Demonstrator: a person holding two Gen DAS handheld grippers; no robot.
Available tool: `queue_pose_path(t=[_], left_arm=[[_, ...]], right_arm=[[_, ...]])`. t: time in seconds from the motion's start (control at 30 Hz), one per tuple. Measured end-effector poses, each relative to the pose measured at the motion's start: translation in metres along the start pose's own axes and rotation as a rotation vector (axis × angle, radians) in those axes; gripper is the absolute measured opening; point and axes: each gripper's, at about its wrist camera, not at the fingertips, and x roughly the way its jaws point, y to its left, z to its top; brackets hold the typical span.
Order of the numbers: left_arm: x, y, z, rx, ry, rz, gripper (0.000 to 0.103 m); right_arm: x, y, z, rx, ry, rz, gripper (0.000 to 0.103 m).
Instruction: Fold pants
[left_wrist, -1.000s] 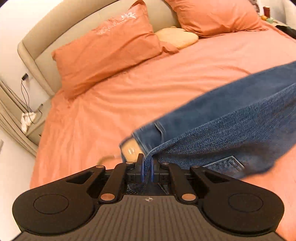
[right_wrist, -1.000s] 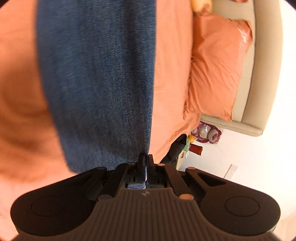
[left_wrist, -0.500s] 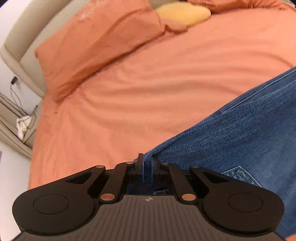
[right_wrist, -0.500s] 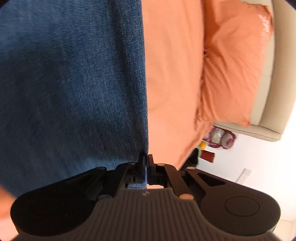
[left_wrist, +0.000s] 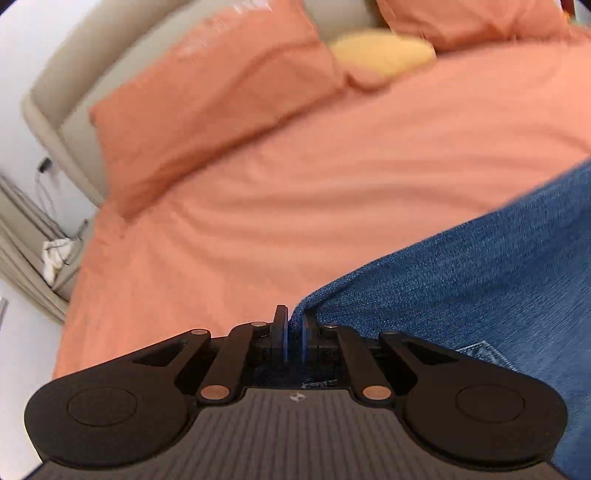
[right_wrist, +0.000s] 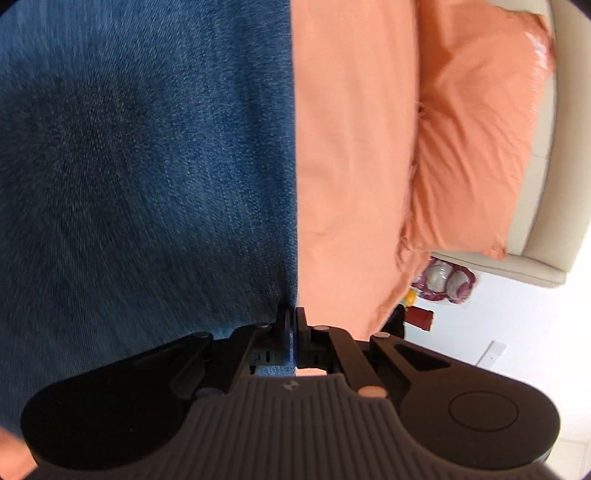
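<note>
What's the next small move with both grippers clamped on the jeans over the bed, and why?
Probably open both and let go. The left gripper and right gripper are each shut on an edge of the jeans, and the denim already looks spread flat on the orange sheet, so the fold appears laid down.

Pants (left_wrist: 480, 288): rough blue denim. Bedsheet (left_wrist: 295, 192): smooth matt cloth. Headboard (right_wrist: 554, 147): matt beige upholstery.

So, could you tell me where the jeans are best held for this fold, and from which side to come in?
At the edges, as now. The left gripper pinches a rounded corner of the jeans, the right gripper their straight side edge over the orange bedsheet. Thin edges fit between the pads; come in from the bare-sheet side.
</note>
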Motion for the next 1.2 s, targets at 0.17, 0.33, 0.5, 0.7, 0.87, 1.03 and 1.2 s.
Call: queue_pose_path(t=[0.17, 0.33, 0.5, 0.7, 0.87, 1.03, 1.2], left_arm=[[0.008, 0.000, 0.018, -0.006, 0.018, -0.002, 0.007], [0.043, -0.004, 0.021, 0.007, 0.043, -0.011, 0.007], [0.066, -0.011, 0.017, 0.015, 0.098, -0.020, 0.008], [0.084, -0.014, 0.014, 0.012, 0.141, -0.042, 0.018], [0.064, 0.003, 0.012, -0.008, 0.080, -0.066, 0.074], [0.028, 0.033, 0.004, -0.018, 0.099, -0.109, 0.071], [-0.012, 0.071, -0.011, 0.024, 0.149, -0.122, 0.062]], right_arm=[[0.000, -0.022, 0.005, 0.053, 0.035, -0.019, 0.000], [0.023, -0.008, 0.028, 0.034, 0.089, -0.007, 0.000], [0.038, 0.001, 0.045, 0.067, 0.097, -0.011, 0.000], [0.051, 0.002, 0.053, 0.139, 0.103, 0.043, 0.000], [0.041, -0.019, 0.049, 0.287, 0.114, 0.069, 0.027], [-0.005, -0.042, 0.048, 0.510, 0.046, 0.154, 0.033], [-0.081, -0.044, 0.057, 0.709, -0.098, 0.324, 0.033]])
